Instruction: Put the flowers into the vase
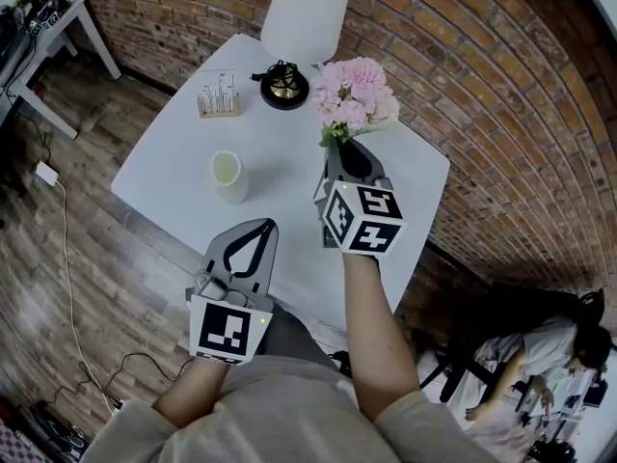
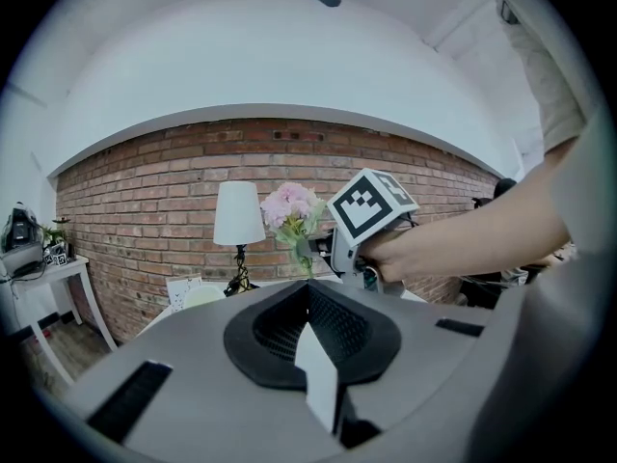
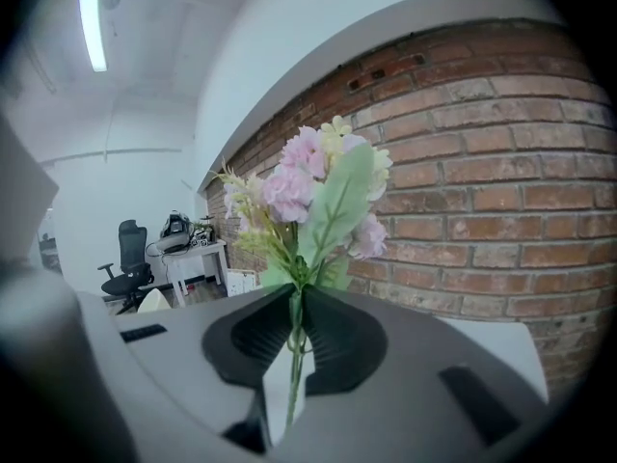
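**Light bunch pinched by its stems, vase waiting to the left**

The flowers (image 3: 310,196), a small bunch of pink blossoms and pale green leaves, stand upright above the right gripper (image 3: 294,297). Its jaws are clamped on the thin green stems just under the leaves. In the head view the bunch (image 1: 354,93) is held over the far right part of the white table (image 1: 174,152), near the base of the lamp (image 1: 301,27).

It looks light and top-heavy. The stems seem slender and bendy, so they could swivel or slide in a pinch, and the blossoms are soft and would crush. The low hold on the stems therefore suits it, since it leaves the ends free below the jaws.

The vase (image 1: 229,176), pale and open-topped, stands well to the left of the bunch. It looks light enough to tip if the stems push against its rim.

The left gripper (image 1: 253,234) hangs at the near table edge, its jaws closed on nothing.
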